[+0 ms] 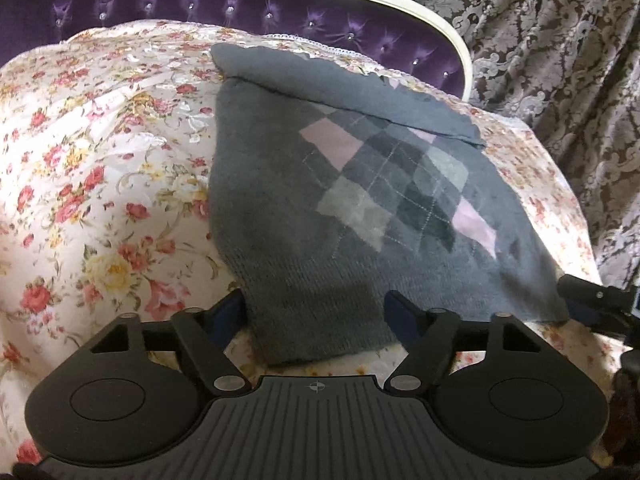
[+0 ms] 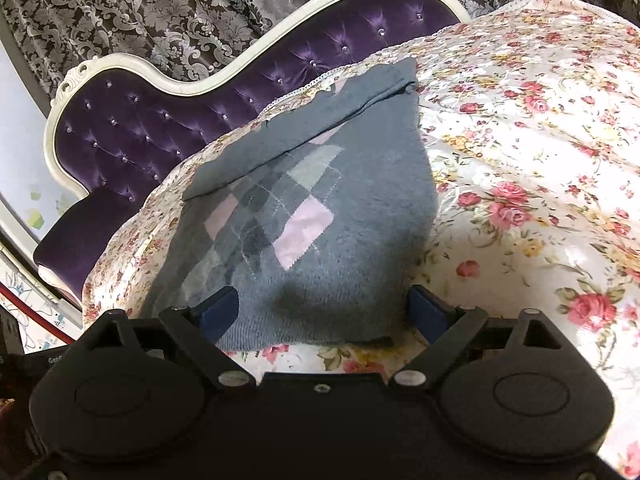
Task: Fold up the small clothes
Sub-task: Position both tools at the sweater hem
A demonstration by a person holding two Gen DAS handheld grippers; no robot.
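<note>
A small grey knit garment (image 1: 360, 200) with a pink and grey argyle pattern lies flat on a floral bedspread (image 1: 100, 160). Its far edge is folded over into a narrow flap (image 1: 340, 84). My left gripper (image 1: 316, 308) is open, its fingers straddling the garment's near left corner. My right gripper (image 2: 324, 308) is open, its fingers straddling the near right corner of the same garment (image 2: 320, 220). The right gripper's fingertip also shows in the left wrist view (image 1: 592, 300) at the garment's right corner.
The floral bedspread (image 2: 520, 200) covers the whole work surface. A purple tufted headboard (image 1: 280, 12) with a white frame stands behind, also in the right wrist view (image 2: 160, 120). Patterned grey curtains (image 1: 560, 60) hang beyond it.
</note>
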